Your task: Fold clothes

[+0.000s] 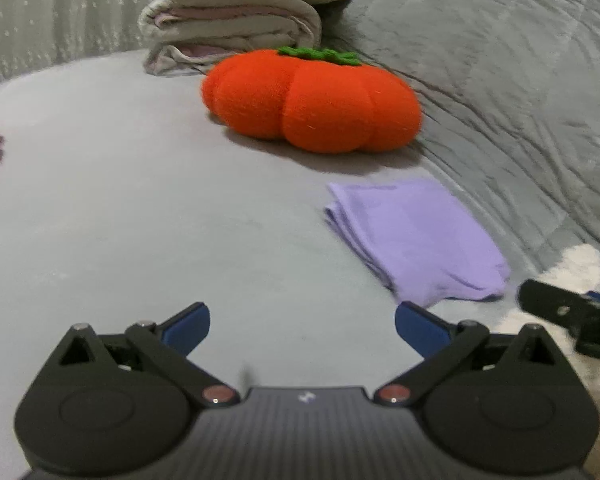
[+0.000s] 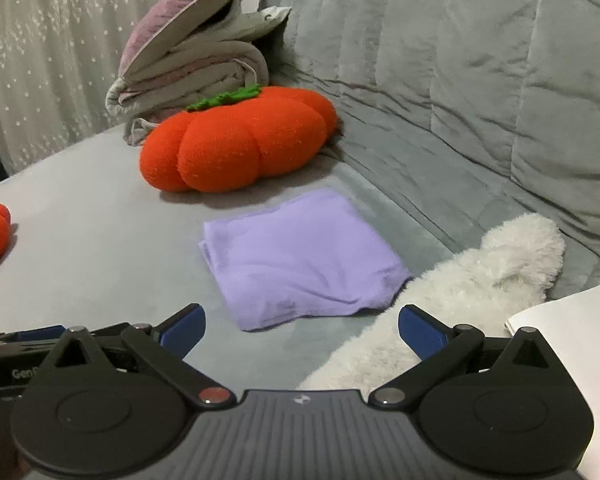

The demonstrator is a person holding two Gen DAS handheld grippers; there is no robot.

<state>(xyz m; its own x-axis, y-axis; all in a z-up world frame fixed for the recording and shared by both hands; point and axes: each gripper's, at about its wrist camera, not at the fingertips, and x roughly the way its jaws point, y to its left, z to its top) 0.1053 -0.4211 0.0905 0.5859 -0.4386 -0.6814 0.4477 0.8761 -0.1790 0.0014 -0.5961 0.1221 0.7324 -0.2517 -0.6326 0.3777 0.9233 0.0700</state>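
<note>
Left gripper [image 1: 302, 326] stands with fingers spread wide and empty above the grey sofa seat [image 1: 140, 220]; the folded lilac garment [image 1: 416, 240] lies flat ahead of it and to its right. Right gripper [image 2: 302, 326] is likewise spread and empty, the garment just ahead of it, an orange pumpkin cushion [image 2: 236, 140] beyond, and a white fluffy item [image 2: 460, 280] beneath its right finger.
</note>
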